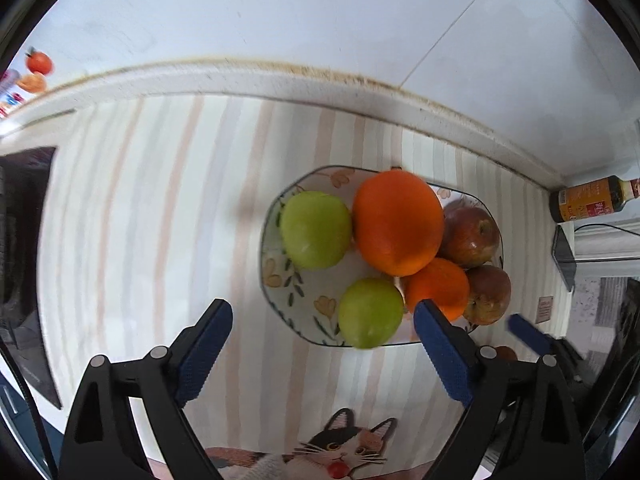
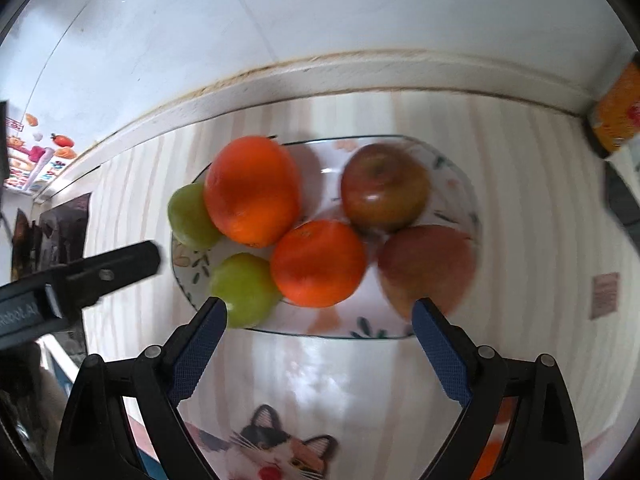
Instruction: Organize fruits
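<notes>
Six fruits sit on the floral plate [image 2: 460,184] on a striped mat [image 1: 140,220] w/ a cat print: 2 oranges [image 2: 252,190], 2 green apples [image 1: 316,230], 2 red apples [image 2: 384,186], all bunched & touching. Left gripper [image 1: 324,312] & right gripper [image 2: 318,312] both hang above the plate's near edge, jaws spread wide, nothing held. A sauce bottle [image 1: 592,200] lies by the wall, off to the right.

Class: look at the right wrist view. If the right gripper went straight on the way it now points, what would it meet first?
Probably the smaller orange on the plate: it sits nearest the line between the open jaws of the right gripper. Depth is unclear, so the plate's near rim could come first.
</notes>
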`<state>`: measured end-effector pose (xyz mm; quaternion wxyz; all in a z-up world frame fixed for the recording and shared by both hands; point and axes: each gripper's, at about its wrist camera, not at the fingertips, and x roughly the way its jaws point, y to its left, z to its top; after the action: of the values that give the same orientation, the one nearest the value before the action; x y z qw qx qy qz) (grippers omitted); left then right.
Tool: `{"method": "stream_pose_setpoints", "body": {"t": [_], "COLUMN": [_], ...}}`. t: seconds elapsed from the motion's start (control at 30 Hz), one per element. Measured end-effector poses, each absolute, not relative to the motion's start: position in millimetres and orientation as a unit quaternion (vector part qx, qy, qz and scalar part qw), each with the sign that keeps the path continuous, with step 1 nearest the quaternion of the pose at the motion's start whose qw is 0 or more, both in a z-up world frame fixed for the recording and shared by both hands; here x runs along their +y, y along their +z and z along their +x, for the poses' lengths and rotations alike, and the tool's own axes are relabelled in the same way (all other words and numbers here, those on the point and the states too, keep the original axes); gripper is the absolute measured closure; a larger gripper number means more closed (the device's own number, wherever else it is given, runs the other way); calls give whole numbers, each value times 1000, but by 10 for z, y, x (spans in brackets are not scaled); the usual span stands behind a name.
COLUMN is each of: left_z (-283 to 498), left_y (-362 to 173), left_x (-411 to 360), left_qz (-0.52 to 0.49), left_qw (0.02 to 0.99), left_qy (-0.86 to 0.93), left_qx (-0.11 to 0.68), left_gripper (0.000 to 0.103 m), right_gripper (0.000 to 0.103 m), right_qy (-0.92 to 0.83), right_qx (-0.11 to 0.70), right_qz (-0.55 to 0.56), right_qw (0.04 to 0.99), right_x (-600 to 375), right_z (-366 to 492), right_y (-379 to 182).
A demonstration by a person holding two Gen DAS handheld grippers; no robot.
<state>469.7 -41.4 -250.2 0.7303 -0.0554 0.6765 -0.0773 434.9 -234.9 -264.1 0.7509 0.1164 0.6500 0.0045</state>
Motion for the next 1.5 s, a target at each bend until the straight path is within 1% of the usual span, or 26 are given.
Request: {"method": "stream_pose_setpoints", "body": {"t": [0.07, 0.13, 0.4, 0.63, 1.0, 1.23, 1.5], "left_z": [4618, 4534, 4005, 3585, 3089, 2860, 2745], "left_y": [-2410, -2324, -1970, -1608, -1121, -948, -937], "left_x": [-390, -371, -382, -432, -464, -475, -493], "left_qz": [-40, -32, -11, 8, 2, 1, -3], "left_qw": [743, 754, 790, 819, 845, 853, 854], "left_qy": [-64, -54, -37, -42, -62, -69, -69], "left_qx": [666, 654, 611, 572, 531, 517, 516], "left_gripper": [10, 10, 10, 10, 10, 10, 10], "right_gripper": [6, 3, 3, 3, 3, 3, 3], "right_qy": [-12, -25, -38, -51, -52, -39, -28], "right_qx": [645, 639, 611, 569, 523, 504, 500], "right_qz": [101, 86, 72, 70, 72, 75, 91], "right_qw": [757, 764, 787, 818, 848, 860, 861], "right_x": [-2392, -2434, -2496, -2513, -2470, -2363, -2365], "right_z": [4293, 4214, 3803, 3403, 2867, 2618, 2489], "right_y": [-2547, -2458, -2094, -1633, -1079, -798, -740]}}
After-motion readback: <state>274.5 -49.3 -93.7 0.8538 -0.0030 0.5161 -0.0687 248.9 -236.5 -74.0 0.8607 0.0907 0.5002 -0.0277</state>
